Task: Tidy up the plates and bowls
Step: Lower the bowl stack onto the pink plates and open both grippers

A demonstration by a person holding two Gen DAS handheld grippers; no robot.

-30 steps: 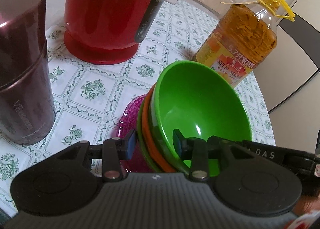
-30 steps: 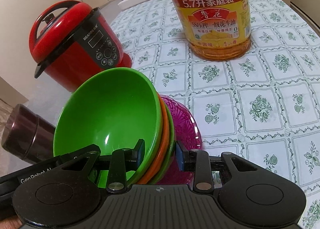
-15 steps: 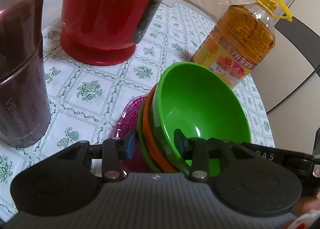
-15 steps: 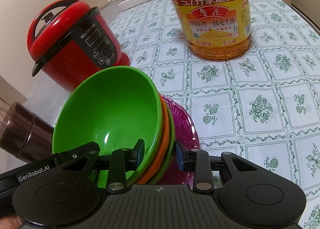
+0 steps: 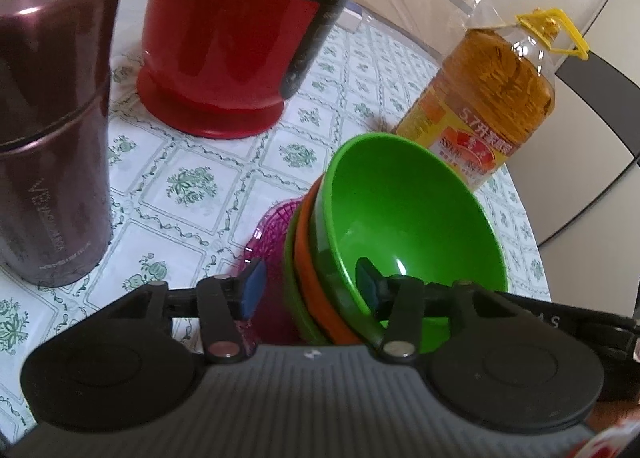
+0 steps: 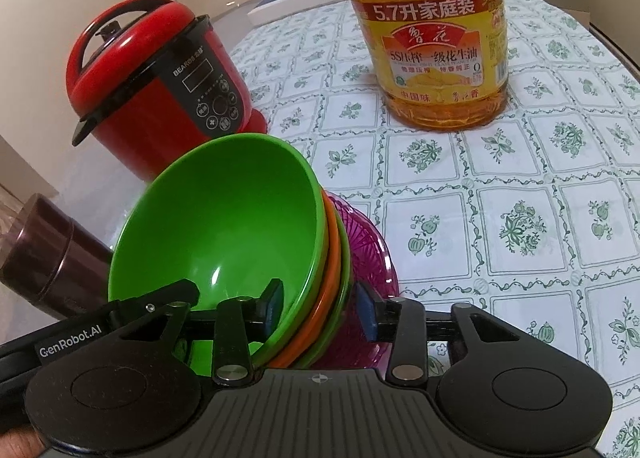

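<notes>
Both jaws opening around bowl stack [image 5: 400,226] (pink plate [image 6: 368,242] beneath).

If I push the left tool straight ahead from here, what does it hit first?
The stacked bowls already sitting between the opening jaws of the left tool; beyond them, probably the oil bottle, though depth is unclear.

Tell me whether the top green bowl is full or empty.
Empty. The top green bowl shows a bare, glossy inside in both wrist views; only a gripper finger reaches over its rim.
</notes>
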